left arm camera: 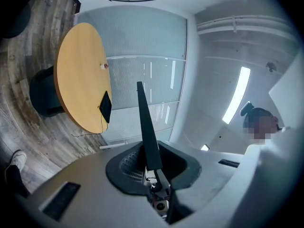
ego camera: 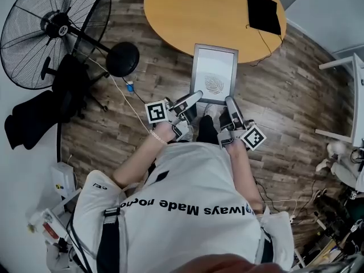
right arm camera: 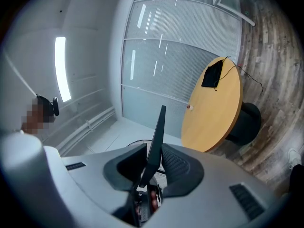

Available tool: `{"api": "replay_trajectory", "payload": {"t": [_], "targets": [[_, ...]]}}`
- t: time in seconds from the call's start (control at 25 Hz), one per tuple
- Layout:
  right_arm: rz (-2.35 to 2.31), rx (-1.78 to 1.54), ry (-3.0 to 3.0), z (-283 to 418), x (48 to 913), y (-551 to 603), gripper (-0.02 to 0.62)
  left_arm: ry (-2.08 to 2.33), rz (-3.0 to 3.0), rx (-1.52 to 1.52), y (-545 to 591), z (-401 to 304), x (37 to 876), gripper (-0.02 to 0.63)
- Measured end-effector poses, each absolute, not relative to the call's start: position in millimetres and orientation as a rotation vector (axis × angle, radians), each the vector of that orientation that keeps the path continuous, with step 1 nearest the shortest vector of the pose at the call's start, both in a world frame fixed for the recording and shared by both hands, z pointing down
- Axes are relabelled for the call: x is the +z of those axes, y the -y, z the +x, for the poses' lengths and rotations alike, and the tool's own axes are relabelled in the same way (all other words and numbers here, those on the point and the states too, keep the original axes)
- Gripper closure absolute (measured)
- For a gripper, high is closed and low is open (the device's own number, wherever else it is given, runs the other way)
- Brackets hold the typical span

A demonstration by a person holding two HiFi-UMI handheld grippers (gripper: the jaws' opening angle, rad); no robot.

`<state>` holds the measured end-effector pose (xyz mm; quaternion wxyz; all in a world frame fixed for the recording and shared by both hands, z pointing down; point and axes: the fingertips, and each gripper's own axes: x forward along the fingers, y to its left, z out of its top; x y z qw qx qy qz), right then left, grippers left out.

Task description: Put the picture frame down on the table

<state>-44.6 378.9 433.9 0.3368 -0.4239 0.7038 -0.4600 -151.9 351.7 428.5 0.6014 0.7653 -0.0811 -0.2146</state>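
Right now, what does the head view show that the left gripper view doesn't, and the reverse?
Head view only: the picture frame face-on with its fingerprint-like print, and the left gripper and right gripper both at its near edge. Left gripper view only: the frame edge-on, a thin dark blade clamped between that gripper's jaws, plus a ceiling light strip and a glass wall. Both: the round wooden table, the black pad lying on it, and the plank floor.

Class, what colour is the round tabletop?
The tabletop is light orange-tan, best seen in the head view.
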Motion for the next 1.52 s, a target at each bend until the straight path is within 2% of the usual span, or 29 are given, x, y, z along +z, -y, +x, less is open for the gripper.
{"api": "replay_trajectory", "payload": {"t": [0.36,1.12,1.52], "targets": [[-1.09,-1.241,-1.836,-3,446,-292,0.497,0.224,1.749,-0.492,-268,-110,441,0.541],[-1.07,-1.297,-1.819,85,452,-193,0.497,0.275,1.74,-0.493,-172,-24,442,0.541],[-1.055,-1.29,-1.837,90,453,-186,0.497,0.281,1.749,-0.512,-166,-18,443,0.54]]}}
